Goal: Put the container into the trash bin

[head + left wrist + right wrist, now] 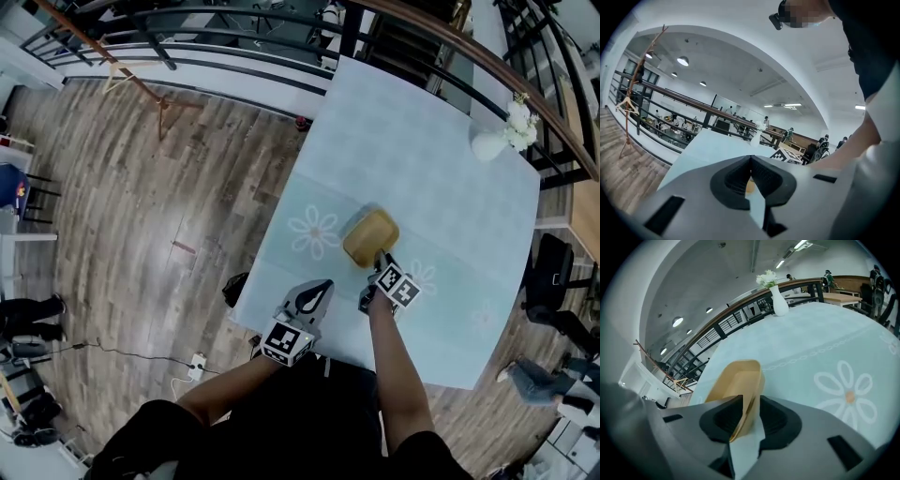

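**Head view:** Your right gripper [381, 262] has its jaws on the near rim of the tan container [370, 234], which sits mid-desk, straight ahead of them. Whether it rests on the cloth or is raised off it cannot be told. Bare pale-blue desk [403, 141] runs ahead of the jaws to the far edge, where a white vase [489, 143] stands at the corner. Your left gripper [317, 292] hovers over the desk's near edge, with open wooden floor [141, 216] off to its left.

**Left gripper view:** The left gripper [751, 161] has its jaws pressed together with nothing between them. Clear desk [712, 145] stretches ahead of them to a railing [679, 96].

**Right gripper view:** The right gripper [749, 411] has its jaws clamped on one thin wall of the container [736, 380], whose open tray reaches ahead of them. To the jaws' right lies open cloth with a daisy print [847, 392]. The vase [778, 301] stands well ahead at the desk's [811, 338] far edge.
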A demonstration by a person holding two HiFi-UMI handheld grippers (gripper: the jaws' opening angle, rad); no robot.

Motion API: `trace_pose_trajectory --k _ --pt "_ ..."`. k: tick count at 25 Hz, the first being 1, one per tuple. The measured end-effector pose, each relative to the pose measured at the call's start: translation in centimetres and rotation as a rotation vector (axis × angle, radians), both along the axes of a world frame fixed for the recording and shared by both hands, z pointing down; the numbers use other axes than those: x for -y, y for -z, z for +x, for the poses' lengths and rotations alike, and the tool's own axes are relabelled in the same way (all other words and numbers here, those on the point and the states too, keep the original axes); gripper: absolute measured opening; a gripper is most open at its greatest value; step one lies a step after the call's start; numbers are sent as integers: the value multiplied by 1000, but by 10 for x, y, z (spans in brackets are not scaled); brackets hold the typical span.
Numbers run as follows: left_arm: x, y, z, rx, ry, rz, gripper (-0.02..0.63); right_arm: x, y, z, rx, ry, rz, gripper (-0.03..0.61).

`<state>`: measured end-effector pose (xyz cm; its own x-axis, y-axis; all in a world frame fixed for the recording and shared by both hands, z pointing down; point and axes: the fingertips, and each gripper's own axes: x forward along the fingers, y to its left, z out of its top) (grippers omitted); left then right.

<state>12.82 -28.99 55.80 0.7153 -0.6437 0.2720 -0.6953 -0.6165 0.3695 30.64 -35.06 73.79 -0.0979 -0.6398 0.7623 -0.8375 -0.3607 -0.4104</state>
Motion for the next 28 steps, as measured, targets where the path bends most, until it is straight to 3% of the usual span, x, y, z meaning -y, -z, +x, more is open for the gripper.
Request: trace_pose_trajectory --k 5,9,13,21,28 --pt "10 -7 -20 1 25 -10 12 5 -11 -2 -56 14 -39 114" --pt "10 -8 -29 2 35 -8 12 10 -10 0 -123 58 -39 53" --pt "7 -9 -35 2 39 -7 12 11 -1 -4 -127 85 -21 44" --pt "-19 10 -39 9 71 40 12 -23 47 -12 -43 102 90 43" --pt "-92 25 -39 64 149 64 12 -100 83 -24 49 215 168 43"
